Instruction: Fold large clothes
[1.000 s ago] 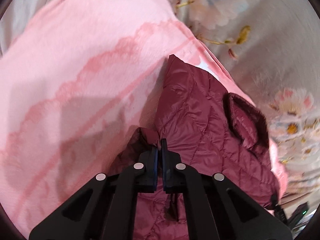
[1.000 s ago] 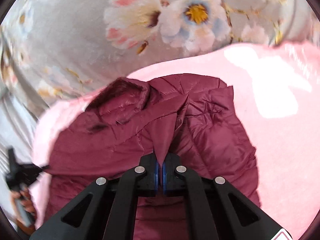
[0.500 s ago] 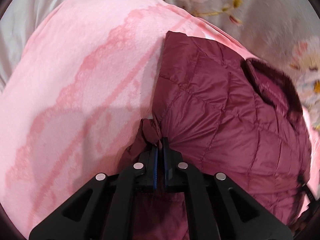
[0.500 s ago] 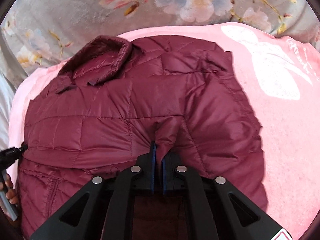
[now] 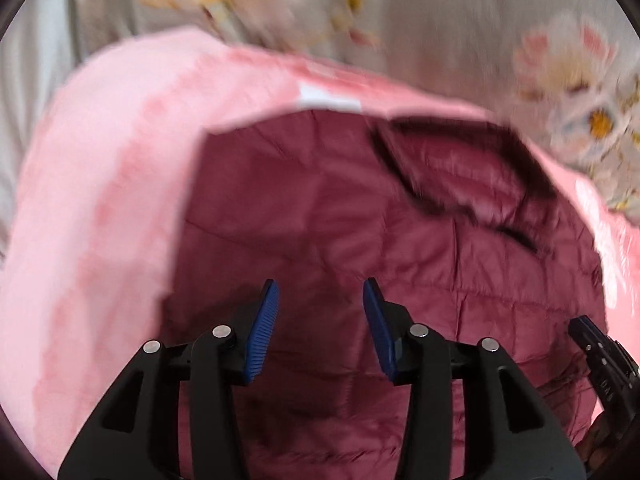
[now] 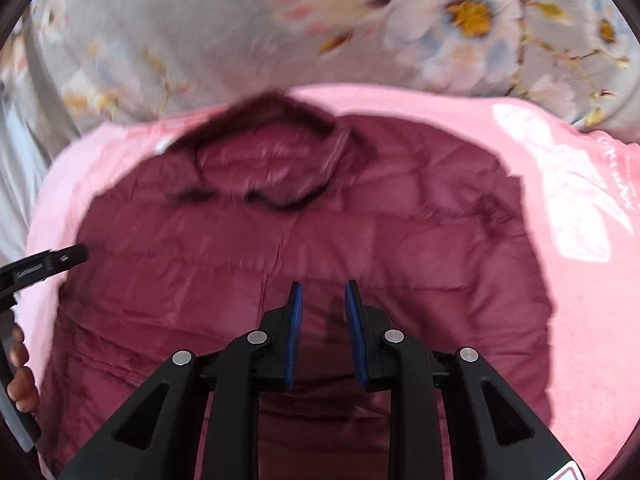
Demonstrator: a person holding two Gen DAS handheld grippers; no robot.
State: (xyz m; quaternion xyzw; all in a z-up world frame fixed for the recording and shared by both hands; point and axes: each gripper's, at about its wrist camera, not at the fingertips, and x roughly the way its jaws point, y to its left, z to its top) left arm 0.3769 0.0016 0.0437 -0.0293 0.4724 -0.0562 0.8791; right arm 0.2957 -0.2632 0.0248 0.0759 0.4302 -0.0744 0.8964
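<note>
Both grippers hang wide open, nothing held. The left gripper hovers above the maroon quilted jacket, blue fingers spread. The right gripper hovers likewise, fingers apart. The jacket lies flat on the pink blanket, collar toward the floral bedsheet.

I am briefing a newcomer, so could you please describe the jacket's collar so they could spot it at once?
Start from the pink blanket spread over the grey floral bedding; the maroon quilted jacket lies on it. At the jacket's far edge, nearest the flowers, sits the collar. It is the only raised, dark-rimmed fold; the rest is flat quilting.
</note>
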